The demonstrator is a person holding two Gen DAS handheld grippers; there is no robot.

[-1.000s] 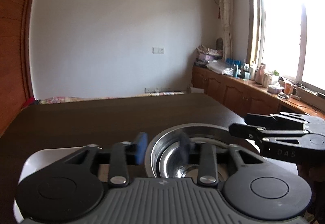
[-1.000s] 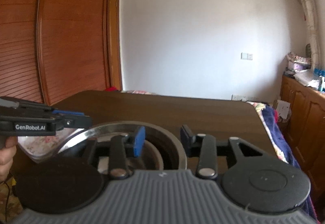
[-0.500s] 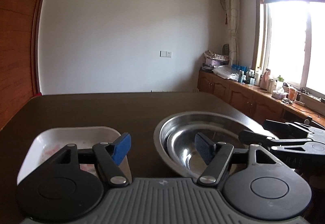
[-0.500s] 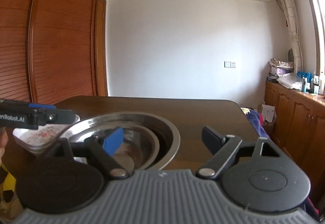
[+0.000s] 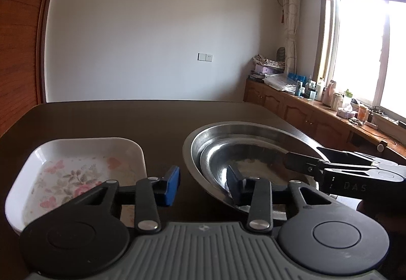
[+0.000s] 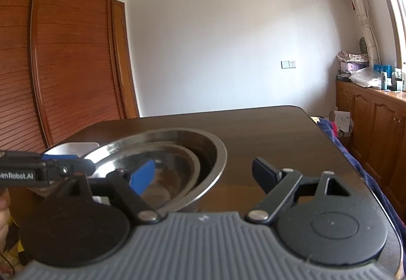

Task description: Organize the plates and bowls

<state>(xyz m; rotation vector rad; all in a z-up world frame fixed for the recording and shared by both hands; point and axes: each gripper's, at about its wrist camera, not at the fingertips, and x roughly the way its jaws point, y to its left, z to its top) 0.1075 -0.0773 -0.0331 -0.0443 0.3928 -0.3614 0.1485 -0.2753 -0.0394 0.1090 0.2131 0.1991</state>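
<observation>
Two nested steel bowls sit on the dark worktop: a small steel bowl inside a large steel bowl, near the front edge. Just to their left, apart from them, sits a white floral dish, square with rounded corners; whether it is one dish or a stack I cannot tell.

Left gripper: fingers closing, straddling the near-left rim of the large bowl, blue pad outside, dark pad inside. Pads do not appear to press on the metal yet; nothing held.

Right gripper: fingers spread wide, straddling the near-right rim, blue pad over the bowls' inside, dark pad outside over bare worktop. Nothing held.

Handling judgement:
- Steel bowls: thin-walled, stiff, probably light. Polished surface looks slippery, so a pinch on the curved wall would likely slide.
- Best hold: the flat rolled lip of the large bowl, one pad inside and one outside, on opposite sides for balance.
- The inner bowl is loose in the outer one; it may shift or rattle if the pair is tilted. Keep level.
- Floral dish: looks ceramic or melamine, rigid, heavier, chip-prone at the corners. Grip a straight rim section; set down gently, away from the steel.
</observation>
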